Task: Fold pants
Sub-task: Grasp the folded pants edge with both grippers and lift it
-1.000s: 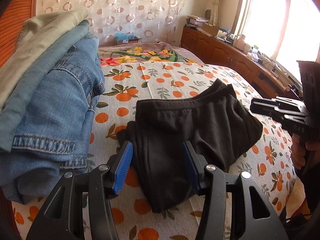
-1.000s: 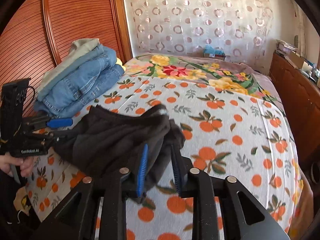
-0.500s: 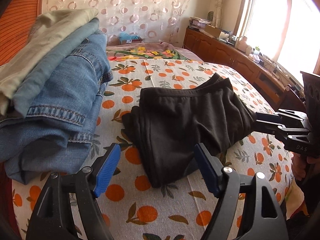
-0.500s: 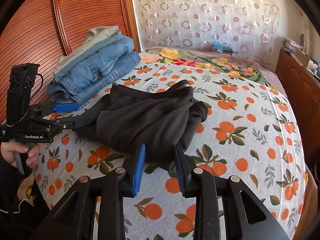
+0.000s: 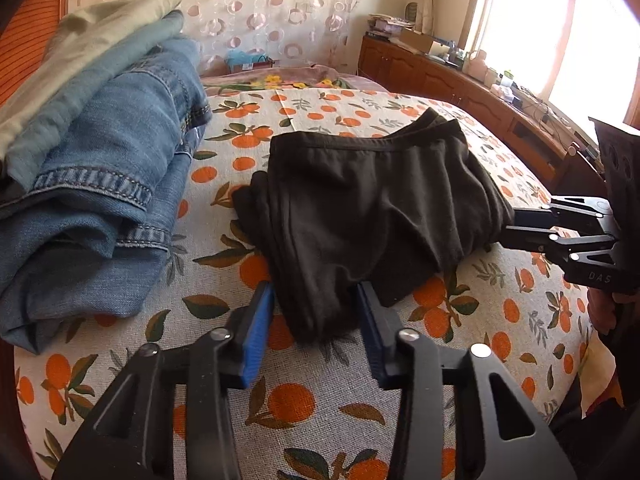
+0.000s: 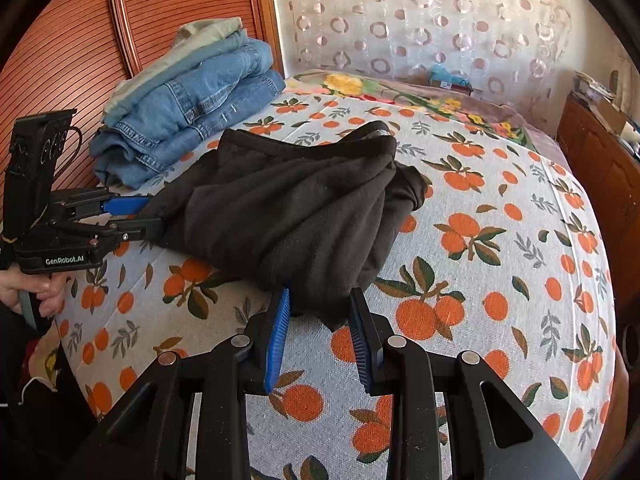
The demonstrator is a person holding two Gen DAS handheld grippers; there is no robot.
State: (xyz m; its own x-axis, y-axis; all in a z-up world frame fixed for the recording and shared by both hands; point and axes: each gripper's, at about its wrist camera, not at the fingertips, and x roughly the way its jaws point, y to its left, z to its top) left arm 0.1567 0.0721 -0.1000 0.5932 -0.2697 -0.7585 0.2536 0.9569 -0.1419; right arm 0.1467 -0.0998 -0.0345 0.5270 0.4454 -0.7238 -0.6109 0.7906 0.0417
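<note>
Black pants (image 5: 372, 208), folded into a rumpled bundle, lie mid-bed on the orange-print bedspread (image 5: 500, 320). Stacked jeans (image 5: 104, 184) with a pale green garment (image 5: 92, 36) on top sit just beside them, by the slatted headboard (image 6: 64, 40). Left tongs (image 5: 314, 304): jaws just closing, near pants corner between the pads, no firm pinch visible. Right tongs (image 6: 318, 312): narrow gap, straddling the other corner, not pressing. Wooden cabinet (image 5: 452, 80) under the window.
</note>
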